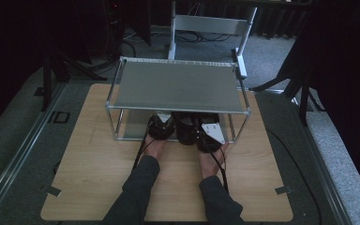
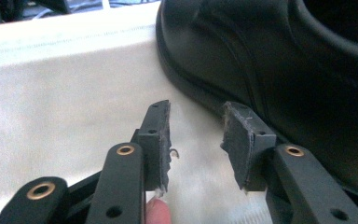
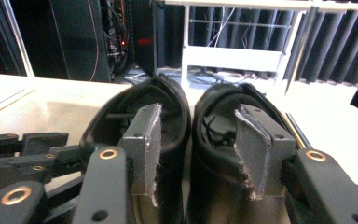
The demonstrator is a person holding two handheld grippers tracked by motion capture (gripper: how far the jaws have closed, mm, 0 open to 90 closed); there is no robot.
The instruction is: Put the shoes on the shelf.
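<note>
Both forearms stretched forward under the shelf rack (image 1: 178, 86), right hand-held gripper (image 3: 198, 149) jaws inside black shoes (image 3: 214, 140), left hand-held gripper (image 2: 196, 140) parted, empty

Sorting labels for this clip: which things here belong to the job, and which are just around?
In the job:
- pair of black shoes
- metal shelf rack
- left tongs
- right tongs

Just around:
- white stand
- floor cables

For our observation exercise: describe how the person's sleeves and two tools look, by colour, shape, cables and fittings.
Both sleeves are dark grey. The left tool has black jaws with brass-coloured rivets and frayed grey pads. The right tool is built alike, and carries a pale three-cornered plate. A thin black cable trails from each.
</note>
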